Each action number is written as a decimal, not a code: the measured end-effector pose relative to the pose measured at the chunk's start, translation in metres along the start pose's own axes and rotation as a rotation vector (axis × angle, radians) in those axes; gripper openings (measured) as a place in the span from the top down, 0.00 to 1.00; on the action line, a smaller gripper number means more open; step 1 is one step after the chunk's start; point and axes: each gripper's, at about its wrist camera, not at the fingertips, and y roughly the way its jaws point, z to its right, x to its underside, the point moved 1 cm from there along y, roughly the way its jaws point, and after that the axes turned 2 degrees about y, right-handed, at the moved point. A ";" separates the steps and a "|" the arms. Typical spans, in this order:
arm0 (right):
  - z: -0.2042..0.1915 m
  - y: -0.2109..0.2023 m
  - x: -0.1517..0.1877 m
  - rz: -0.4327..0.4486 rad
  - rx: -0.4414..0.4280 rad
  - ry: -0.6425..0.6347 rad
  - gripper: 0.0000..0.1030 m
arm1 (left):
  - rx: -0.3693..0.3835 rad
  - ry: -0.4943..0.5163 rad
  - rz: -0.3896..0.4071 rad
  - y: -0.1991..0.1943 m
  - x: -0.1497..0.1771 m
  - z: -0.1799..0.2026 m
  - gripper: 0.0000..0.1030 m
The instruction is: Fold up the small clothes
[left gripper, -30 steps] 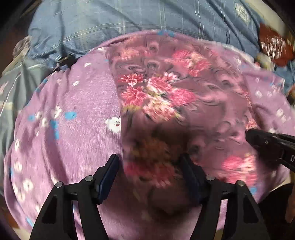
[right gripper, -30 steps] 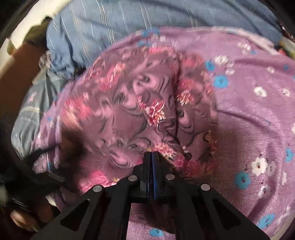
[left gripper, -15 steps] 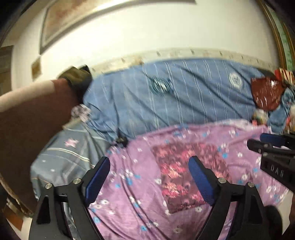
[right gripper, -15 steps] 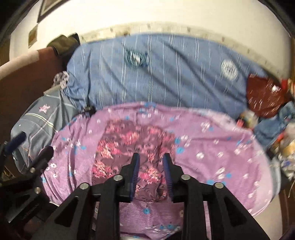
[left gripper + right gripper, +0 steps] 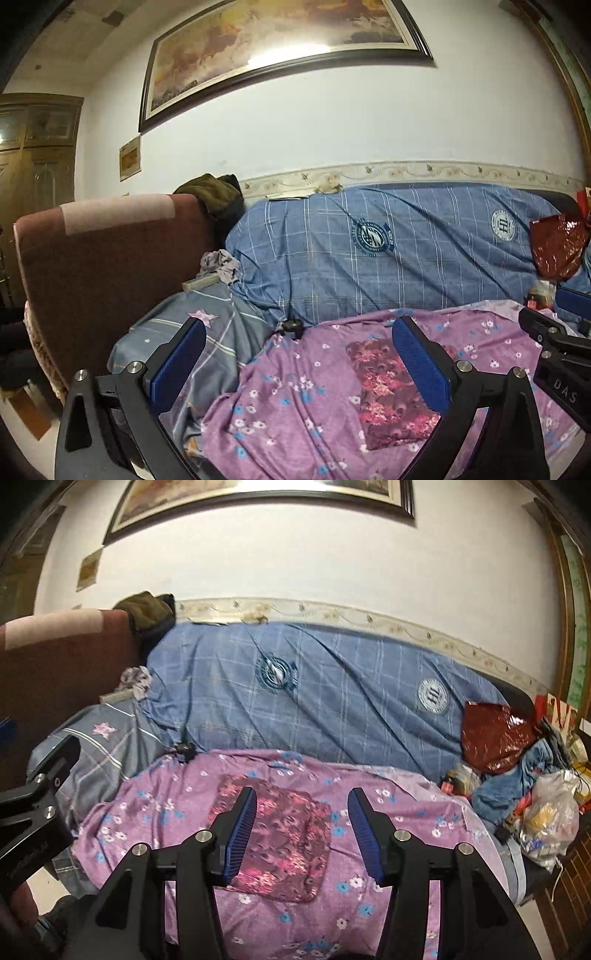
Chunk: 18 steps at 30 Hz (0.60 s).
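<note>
Both tools have lifted away since a second ago: left tool [image 5: 299, 360] and right tool [image 5: 303, 830] are opening, nothing between them. The folded floral garment [image 5: 277, 834] lies flat on the purple sheet [image 5: 406, 812] (soft, light, floppy, so pinch a corner or edge).

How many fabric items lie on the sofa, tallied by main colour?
Purple floral sheet: 1
Maroon floral folded cloth: 1
Blue plaid cover: 1
Grey striped cloth with stars: 1
Olive garment on the armrest: 1
Small crumpled pale cloth: 1
Crumpled blue denim garment: 1
Total: 7
</note>
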 end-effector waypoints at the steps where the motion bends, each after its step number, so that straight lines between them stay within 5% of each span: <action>1: -0.004 -0.005 -0.001 0.012 -0.004 -0.004 0.48 | -0.002 -0.003 0.004 0.001 0.001 -0.001 0.01; 18: -0.022 -0.044 -0.009 0.105 -0.019 -0.011 0.46 | -0.008 -0.003 0.016 -0.002 -0.004 -0.013 0.01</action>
